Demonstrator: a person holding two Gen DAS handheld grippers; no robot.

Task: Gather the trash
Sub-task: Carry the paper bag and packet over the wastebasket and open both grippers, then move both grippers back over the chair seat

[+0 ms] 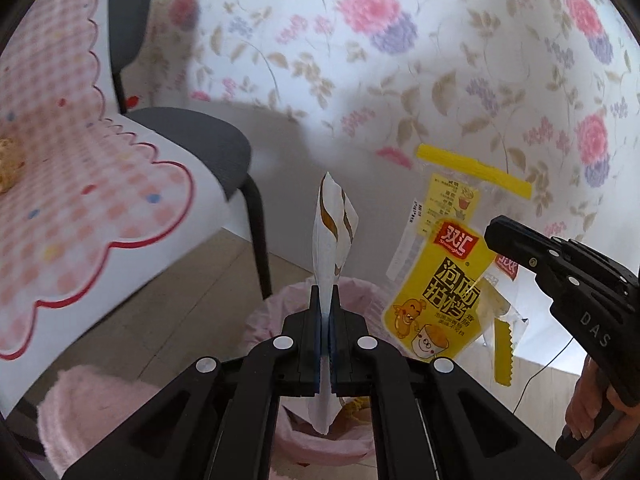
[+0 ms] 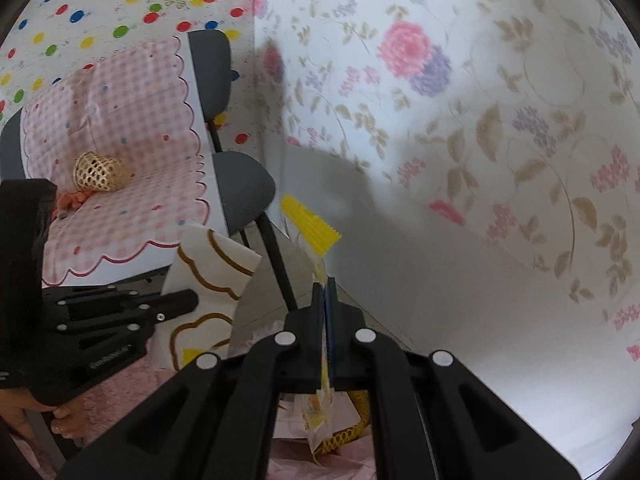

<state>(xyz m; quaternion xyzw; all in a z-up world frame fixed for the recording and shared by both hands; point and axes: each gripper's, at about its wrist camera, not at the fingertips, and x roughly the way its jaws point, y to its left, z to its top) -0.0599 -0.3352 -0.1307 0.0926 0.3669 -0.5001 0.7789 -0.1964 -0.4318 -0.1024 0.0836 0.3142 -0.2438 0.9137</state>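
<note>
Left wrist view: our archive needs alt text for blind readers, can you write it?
Left gripper, jaws shut on a white wrapper, above a pink-lined bin. At right, the right gripper holds a yellow snack packet.

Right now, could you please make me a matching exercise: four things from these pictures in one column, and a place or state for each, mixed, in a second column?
1. white snack wrapper with brown wavy lines
2. yellow printed plastic packet
3. small woven wicker basket
4. pink-lined trash bin

A. lying on the pink checked cloth
B. pinched in the left claw
C. on the floor below both claws
D. pinched in the right claw

Pairs: 1-B, 2-D, 3-A, 4-C
</note>
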